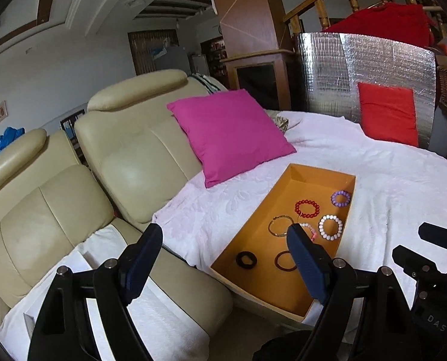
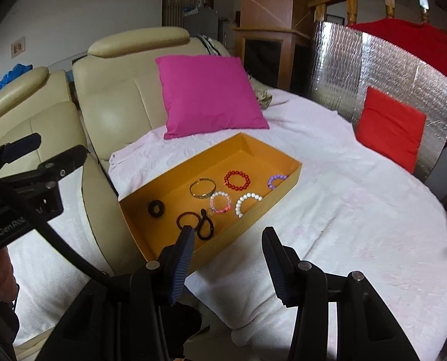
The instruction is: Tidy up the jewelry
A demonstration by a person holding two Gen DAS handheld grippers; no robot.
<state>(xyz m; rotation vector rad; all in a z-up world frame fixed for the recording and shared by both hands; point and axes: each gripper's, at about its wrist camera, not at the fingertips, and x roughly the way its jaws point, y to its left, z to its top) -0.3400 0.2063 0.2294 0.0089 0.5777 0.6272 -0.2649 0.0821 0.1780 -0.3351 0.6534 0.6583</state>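
1. Ahead of both grippers, an orange box (image 2: 283, 185) lies on a white cover (image 2: 358, 210), its long axis running away and rightward.
2. Left gripper (image 1: 223, 246): jaws wide apart, holding nothing, its right finger overlapping the box's near half.
3. Right gripper (image 2: 226, 243): equally wide and unladen, just short of the box's near corner, probably nearer.
4. Inside lie a red bead bracelet (image 2: 237, 180), a gold bangle (image 2: 202, 188) and a dark hair tie (image 2: 204, 230).

Purple bracelet (image 2: 276, 180) perhaps half-hidden behind box wall (image 2: 271, 207)
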